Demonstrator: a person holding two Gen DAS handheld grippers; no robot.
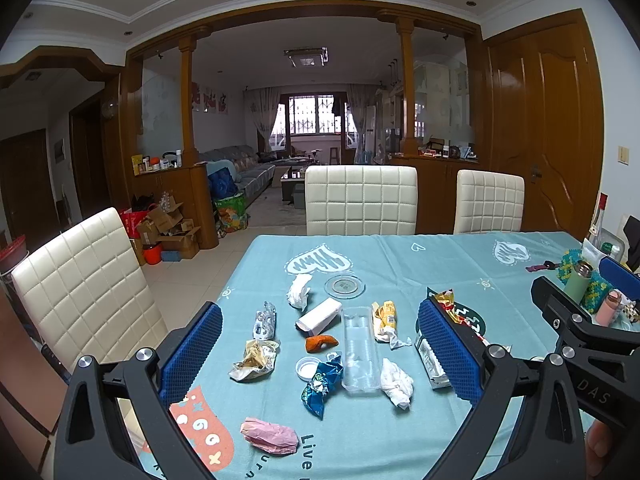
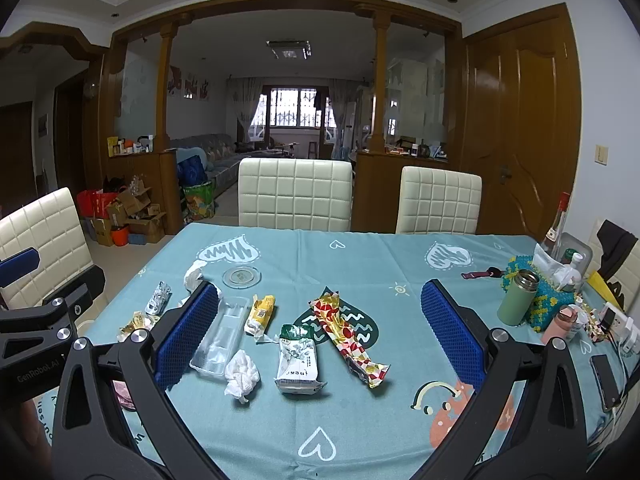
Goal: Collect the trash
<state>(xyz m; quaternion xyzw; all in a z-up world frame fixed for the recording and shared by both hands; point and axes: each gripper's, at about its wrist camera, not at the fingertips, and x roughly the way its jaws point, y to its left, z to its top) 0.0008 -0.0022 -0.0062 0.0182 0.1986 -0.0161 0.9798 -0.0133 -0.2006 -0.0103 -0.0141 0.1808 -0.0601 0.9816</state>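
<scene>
- Left claw (image 1: pixel 320 354): held wide open, nothing gripped; hovers above the surface (image 1: pixel 400 256) w/ most of the trash framed between its pads.
- Right claw (image 2: pixel 320 330): also spread wide, nothing held; the green-white packet (image 2: pixel 298 360) and the red-yellow wrapper (image 2: pixel 346 336) lie between its pads.
- Nearest the left claw: clear plastic tray (image 1: pixel 360 350), long axis running away from the camera; blue foil wrapper (image 1: pixel 322 384) and white cap (image 1: pixel 307 368) just beside its near-left end; crumpled tissue (image 1: pixel 396 384) touching or nearly touching its near-right corner.
- Farther out: orange scrap (image 1: pixel 320 343), white box (image 1: pixel 319 316) lying diagonally, yellow wrapper (image 1: pixel 386 318), second tissue (image 1: pixel 299 291), silver foil (image 1: pixel 265 320), pink wad (image 1: pixel 270 436) close to the near edge.
- The red-yellow wrapper's long axis runs diagonally, far-left to near-right; the packet points roughly away from the camera.
- Risks, as judged: the thin tray could flex or squirt out if pinched across its width; tissues and foil are light and could be brushed off the edge; two pcs could be caught at once where items touch.
- Non-trash at right, e.g. the green flask (image 2: pixel 518 298) and phone (image 2: pixel 604 380), could be knocked by a wide sweep.
- No bin visible, so drop-off spot can't be told.
</scene>
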